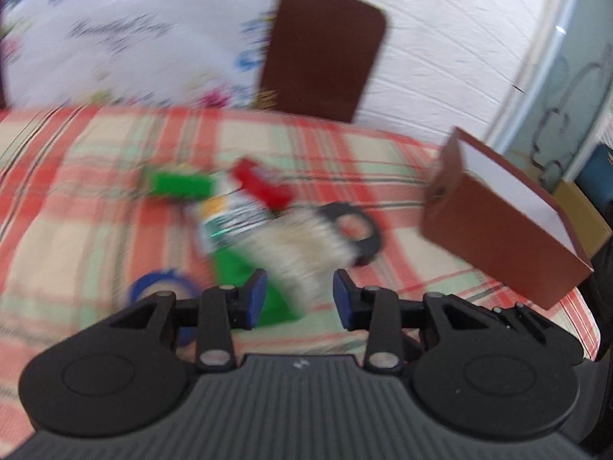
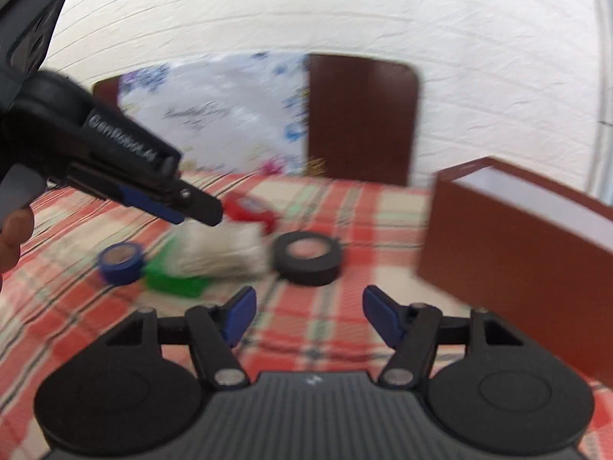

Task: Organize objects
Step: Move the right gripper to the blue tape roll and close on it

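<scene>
On the red plaid cloth (image 2: 314,329) covering the surface, the small things lie in a loose cluster. Going left to right in the right wrist view: a blue tape roll (image 2: 121,261), a green block (image 2: 174,280) with a blurred white packet (image 2: 222,251) lying over it, a red item (image 2: 251,207) behind them, then a black tape roll (image 2: 308,257). Well to the right stands an open brown box (image 2: 509,268) with a white inside. The left gripper (image 2: 199,207) hangs over the packet, with a hand (image 2: 13,237) behind it; its jaws stand partly open, nothing between them. The right gripper (image 2: 309,314) hovers nearer the camera, jaws apart and empty, above bare cloth.
</scene>
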Motion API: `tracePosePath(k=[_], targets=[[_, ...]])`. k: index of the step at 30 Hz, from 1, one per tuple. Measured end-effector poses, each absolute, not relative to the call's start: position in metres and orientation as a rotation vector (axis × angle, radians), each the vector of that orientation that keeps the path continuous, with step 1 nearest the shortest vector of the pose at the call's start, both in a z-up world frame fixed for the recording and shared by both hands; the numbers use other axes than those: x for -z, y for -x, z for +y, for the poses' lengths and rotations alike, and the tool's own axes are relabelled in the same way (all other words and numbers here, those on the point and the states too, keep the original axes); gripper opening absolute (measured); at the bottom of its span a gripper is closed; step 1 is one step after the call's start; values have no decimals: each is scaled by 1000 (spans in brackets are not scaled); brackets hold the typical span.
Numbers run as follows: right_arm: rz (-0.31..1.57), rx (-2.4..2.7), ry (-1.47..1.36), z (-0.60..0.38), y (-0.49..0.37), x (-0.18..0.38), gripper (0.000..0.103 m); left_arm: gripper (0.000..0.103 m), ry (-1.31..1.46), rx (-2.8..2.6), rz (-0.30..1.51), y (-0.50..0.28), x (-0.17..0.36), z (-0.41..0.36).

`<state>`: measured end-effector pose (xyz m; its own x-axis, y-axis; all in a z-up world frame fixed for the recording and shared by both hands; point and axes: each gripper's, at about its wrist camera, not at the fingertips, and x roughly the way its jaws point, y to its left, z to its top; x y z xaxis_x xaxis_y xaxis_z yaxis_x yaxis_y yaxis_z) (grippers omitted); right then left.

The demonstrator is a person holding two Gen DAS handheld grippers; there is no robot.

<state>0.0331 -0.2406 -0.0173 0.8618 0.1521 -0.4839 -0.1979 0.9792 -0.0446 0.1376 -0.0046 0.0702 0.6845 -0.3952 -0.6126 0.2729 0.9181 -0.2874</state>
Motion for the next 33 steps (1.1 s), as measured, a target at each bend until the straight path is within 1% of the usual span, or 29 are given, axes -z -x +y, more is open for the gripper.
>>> tracePosePath(k=[3,6,9,14,15,18,19,22,25,30,33], targets=[[529,-272,136,-207,-20,20,60,39,252,294,766,-136,-56,41],[570,-348,173,-166,-41,37,60,38,319,278,804,-143,-47,66],[606,-395,206,-137,-51,45,58,38,329,316,812,-148,-45,69],[636,-448,227,-104,-78,48,53,34,307,321,830,-166,-37,68],[630,-454,238,-97,-82,47,53,32,308,315,836,-170,-36,69],[619,-459,285,-79,-95,48,53,22,279,294,865,-176,-31,69],[625,-459,296,-73,-100,50,53,21,275,290,882,-180,-26,69],[644,-456,262,-69,-120,54,60,20,306,302,876,-180,-22,74],[674,-472,199,-72,-132,51,60,20,327,298,864,-170,-23,79],[617,-469,263,-80,-93,53,60,20,303,318,885,-137,-25,65],[609,-450,266,-100,-69,53,60,20,247,348,906,-118,-27,39]])
